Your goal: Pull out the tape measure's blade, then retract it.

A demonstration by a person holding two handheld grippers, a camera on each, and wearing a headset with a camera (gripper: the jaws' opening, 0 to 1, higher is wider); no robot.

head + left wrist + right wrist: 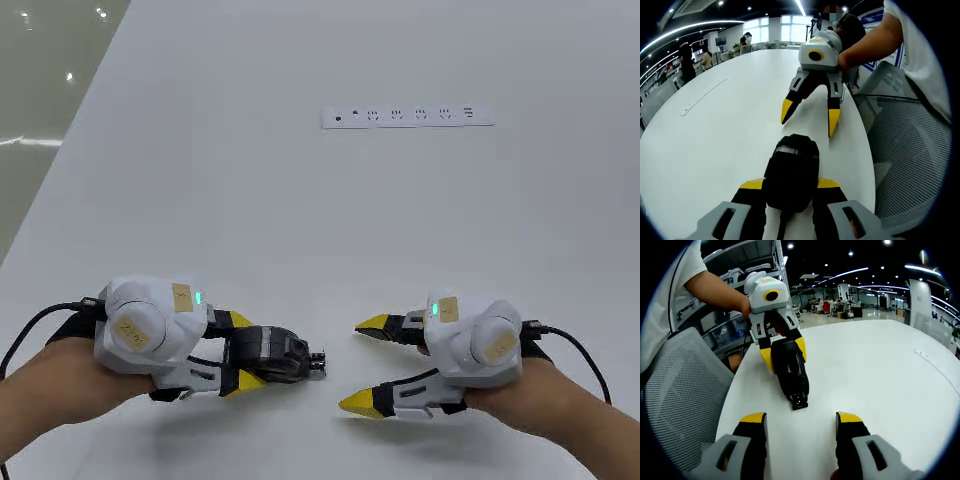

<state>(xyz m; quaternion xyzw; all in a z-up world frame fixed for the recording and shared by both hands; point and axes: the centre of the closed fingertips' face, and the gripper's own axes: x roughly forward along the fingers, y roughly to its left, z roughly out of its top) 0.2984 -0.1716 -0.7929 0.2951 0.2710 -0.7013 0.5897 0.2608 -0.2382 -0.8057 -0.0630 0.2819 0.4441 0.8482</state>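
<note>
Tabletop (300,200) tape measure (270,352) points toward right hand-held gripper (355,366).

We see a wide white table (300,220) with a long white power strip (407,117) lying flat toward its far side, and a glossy pale floor (40,90) beyond the table's left edge. In the gripper views we make out a grey mesh chair (910,135) just beside the table, shelving (735,275) behind it, and an open office with bright ceiling lights (842,274) in the distance.
</note>
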